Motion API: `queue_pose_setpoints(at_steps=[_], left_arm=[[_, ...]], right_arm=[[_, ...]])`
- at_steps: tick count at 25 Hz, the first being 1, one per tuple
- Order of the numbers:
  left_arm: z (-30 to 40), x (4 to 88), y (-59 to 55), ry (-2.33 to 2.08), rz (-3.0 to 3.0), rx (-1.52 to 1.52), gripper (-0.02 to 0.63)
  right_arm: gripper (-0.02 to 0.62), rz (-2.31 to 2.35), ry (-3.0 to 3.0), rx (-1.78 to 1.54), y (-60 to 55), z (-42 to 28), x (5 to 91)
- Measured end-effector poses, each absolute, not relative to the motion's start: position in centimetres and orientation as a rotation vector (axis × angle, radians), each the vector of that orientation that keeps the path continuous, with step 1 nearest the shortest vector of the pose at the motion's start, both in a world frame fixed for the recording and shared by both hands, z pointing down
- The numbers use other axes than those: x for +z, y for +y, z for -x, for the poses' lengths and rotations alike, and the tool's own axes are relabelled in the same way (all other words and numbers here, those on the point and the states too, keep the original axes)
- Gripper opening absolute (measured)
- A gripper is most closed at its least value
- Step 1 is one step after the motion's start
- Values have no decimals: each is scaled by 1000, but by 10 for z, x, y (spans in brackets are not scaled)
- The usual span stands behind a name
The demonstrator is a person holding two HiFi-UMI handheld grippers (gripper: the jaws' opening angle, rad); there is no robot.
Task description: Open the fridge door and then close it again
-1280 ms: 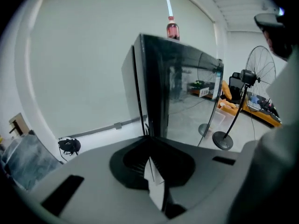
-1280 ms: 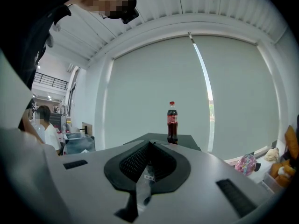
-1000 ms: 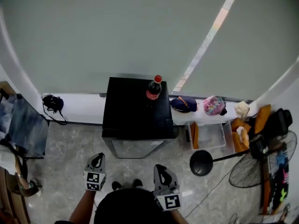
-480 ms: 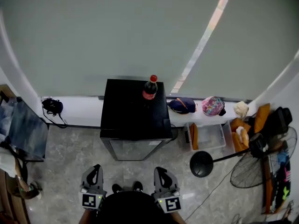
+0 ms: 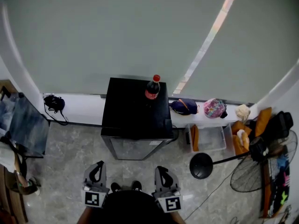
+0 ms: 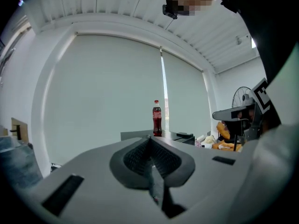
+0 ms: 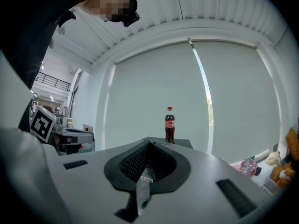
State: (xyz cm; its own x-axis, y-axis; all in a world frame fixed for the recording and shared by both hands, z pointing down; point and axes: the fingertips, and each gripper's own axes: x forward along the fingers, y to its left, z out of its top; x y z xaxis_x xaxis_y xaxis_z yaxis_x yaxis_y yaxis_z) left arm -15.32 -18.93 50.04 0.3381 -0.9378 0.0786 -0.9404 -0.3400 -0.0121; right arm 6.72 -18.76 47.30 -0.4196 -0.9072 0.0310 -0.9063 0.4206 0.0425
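A small black fridge [image 5: 135, 110] stands against the window sill, its glass door [image 5: 135, 148] shut and facing me. A cola bottle with a red cap [image 5: 153, 88] stands on its top; the bottle [image 6: 157, 118] [image 7: 169, 125] shows in both gripper views. My left gripper [image 5: 98, 166] and right gripper [image 5: 161, 170] hover side by side in front of the door, well short of it. Both point level at the fridge with jaws pressed together and nothing between them. The left gripper [image 6: 149, 139] and right gripper [image 7: 148, 146] hide most of the fridge in their own views.
A white sill [image 5: 74, 107] runs behind the fridge with a black bundle [image 5: 54, 103] at left and caps [image 5: 215, 107] at right. A clear bin [image 5: 209, 138], a floor fan [image 5: 254, 164] and clutter stand to the right. A dark board [image 5: 25, 127] leans at left.
My left gripper has drawn back toward me and now sits level with the right one. The right gripper has hardly moved. The fridge door stays shut.
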Motion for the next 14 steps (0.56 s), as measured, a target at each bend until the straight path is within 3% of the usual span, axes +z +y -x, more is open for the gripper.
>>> queue_pose_setpoints(at_steps=[14], left_arm=[[151, 499, -195, -1772, -2520, 89, 8]], right_arm=[[8, -1679, -2604, -37, -191, -71, 472]])
